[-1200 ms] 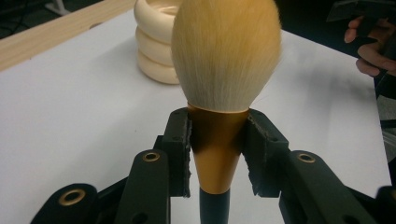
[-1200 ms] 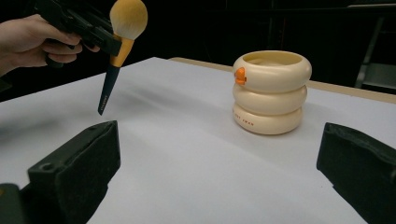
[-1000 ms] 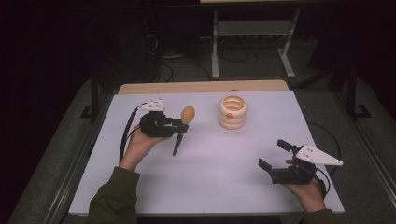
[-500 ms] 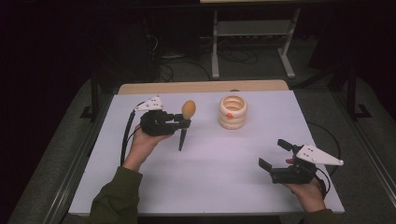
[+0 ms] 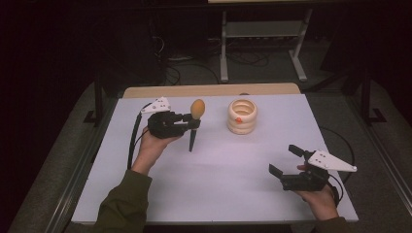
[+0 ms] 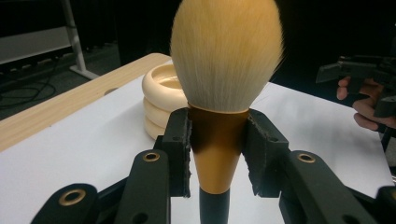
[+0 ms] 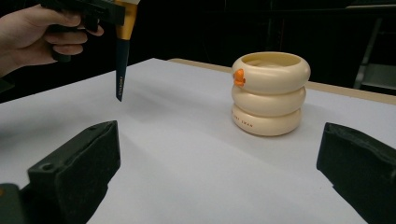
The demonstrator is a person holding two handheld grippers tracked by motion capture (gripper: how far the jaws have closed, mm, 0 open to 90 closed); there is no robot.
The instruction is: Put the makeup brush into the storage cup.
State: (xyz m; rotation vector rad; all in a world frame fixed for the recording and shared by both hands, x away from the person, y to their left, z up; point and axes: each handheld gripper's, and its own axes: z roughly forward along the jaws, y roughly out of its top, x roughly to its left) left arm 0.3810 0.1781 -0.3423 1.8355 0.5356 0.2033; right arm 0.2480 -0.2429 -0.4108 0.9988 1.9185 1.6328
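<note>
My left gripper (image 5: 192, 121) is shut on a makeup brush (image 5: 195, 122), held upright above the table left of centre. Its tan bristle head (image 6: 226, 51) points up, the gold ferrule (image 6: 217, 144) sits between the pads, and the black handle (image 7: 121, 70) hangs down clear of the table. A cream ribbed holder (image 5: 242, 116) with an orange mark (image 7: 239, 77) stands right of the brush, apart from it. My right gripper (image 5: 285, 160) rests open near the front right of the table, with nothing between its jaws.
The white table top (image 5: 218, 174) has a wooden strip (image 5: 209, 91) along its far edge. A metal stand (image 5: 262, 39) and cables lie on the dark floor behind. The other hand with its gripper (image 6: 364, 79) appears at the right of the left gripper view.
The left gripper has carried the brush a little to the right and turned it more upright. The right gripper has stayed put.
</note>
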